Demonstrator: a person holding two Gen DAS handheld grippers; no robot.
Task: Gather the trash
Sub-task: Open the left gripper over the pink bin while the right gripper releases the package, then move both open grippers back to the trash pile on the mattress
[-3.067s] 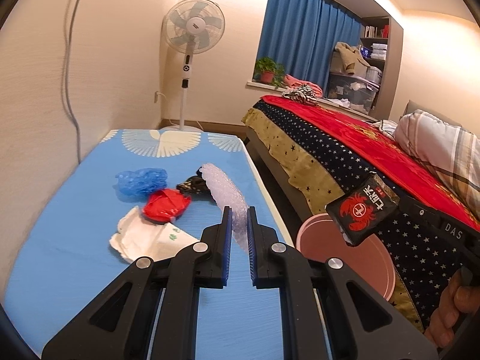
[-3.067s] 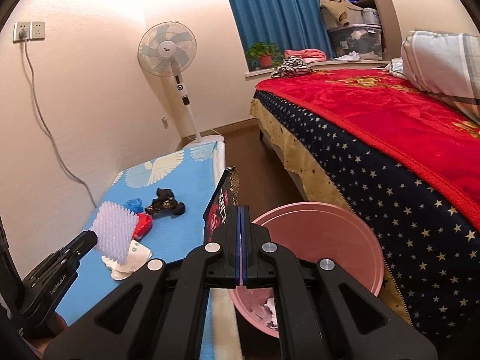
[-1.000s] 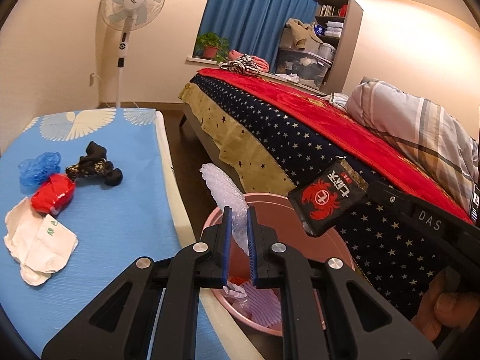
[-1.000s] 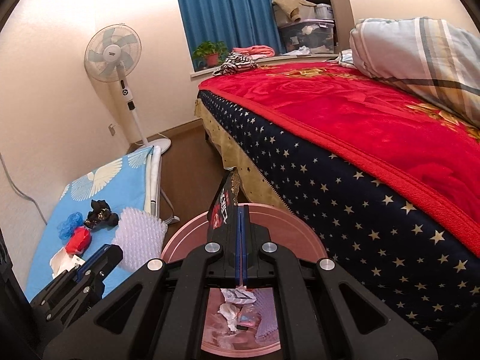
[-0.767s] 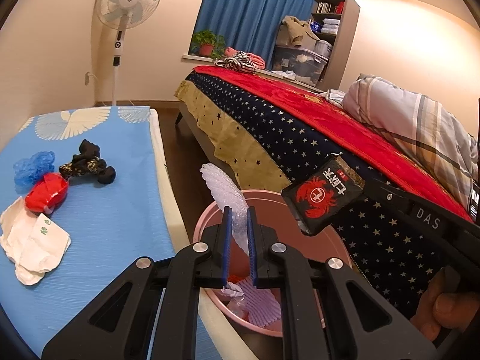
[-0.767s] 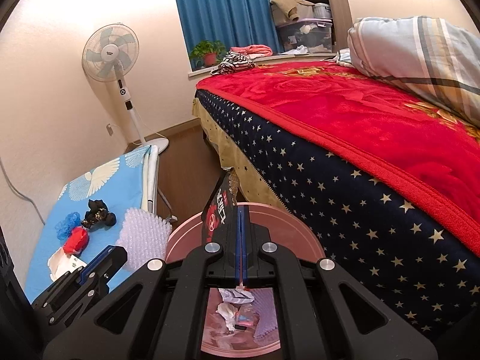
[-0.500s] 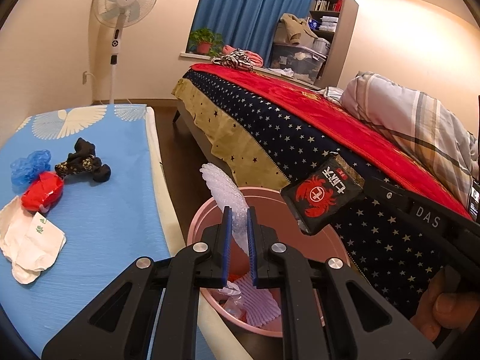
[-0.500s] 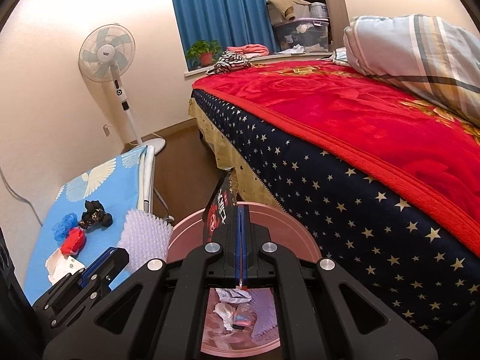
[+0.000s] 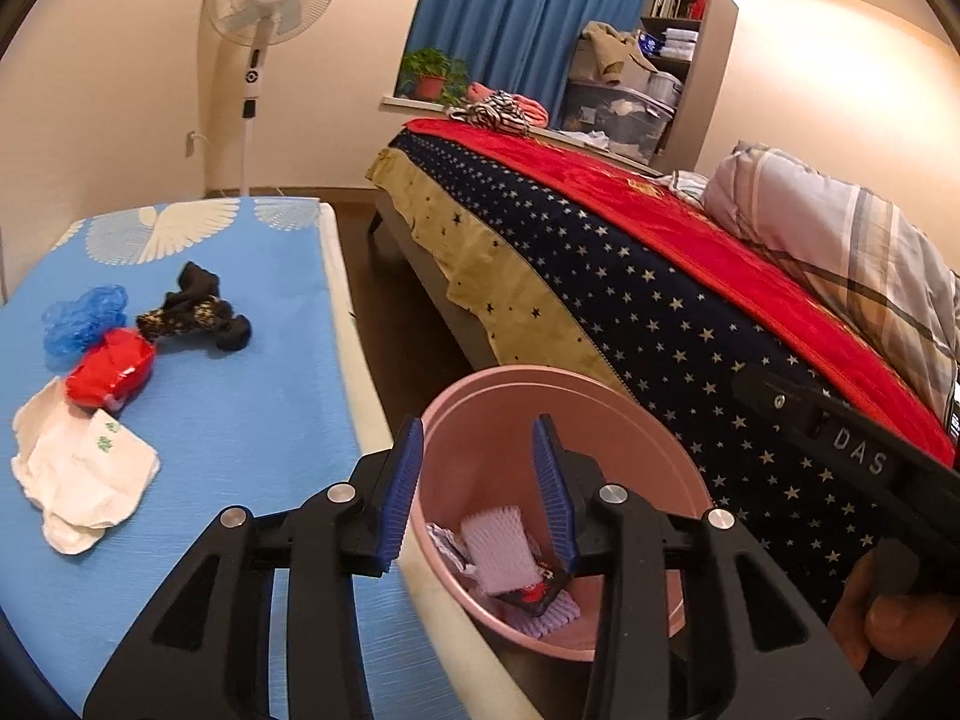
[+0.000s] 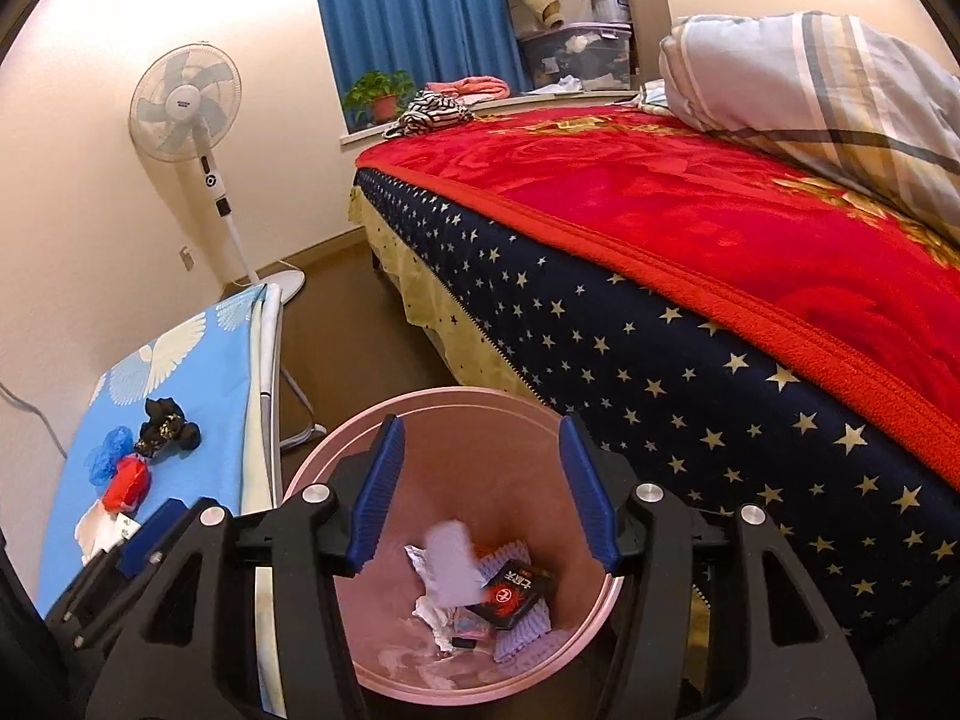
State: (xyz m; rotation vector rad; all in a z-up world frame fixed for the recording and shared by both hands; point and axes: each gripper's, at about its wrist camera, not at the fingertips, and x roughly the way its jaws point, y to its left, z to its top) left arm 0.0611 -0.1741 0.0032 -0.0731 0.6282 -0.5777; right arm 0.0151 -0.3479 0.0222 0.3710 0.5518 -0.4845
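I am holding my left gripper (image 9: 477, 483) over the near rim of the pink bin (image 9: 672, 450), its blue-padded jaws standing wide apart with nothing between them. My right gripper (image 10: 485, 495) is hanging directly above the same bin, its jaws likewise spread and gripping nothing. The bin is sitting on the floor between the blue table (image 9: 252, 420) and the bed (image 9: 630, 276), just beside the table's edge. Down inside it a pale lavender foam sleeve (image 9: 498, 552) is lying on top of the pile, and in the right wrist view its outline is blurring. A black packet with a red crab emblem (image 10: 510, 593) is lying tilted against the foam, and crumpled white paper (image 10: 429, 606) is sitting beside it on the bin's bottom, with more ribbed lavender foam underneath. On the table, well apart from the bin, four pieces of trash are lying close together: a crumpled blue plastic bag (image 9: 84, 315), a red wrapper (image 9: 111, 369) touching it, a black and gold wrapper (image 9: 192, 312) just beyond, and a white paper napkin (image 9: 81, 480) nearest to me.
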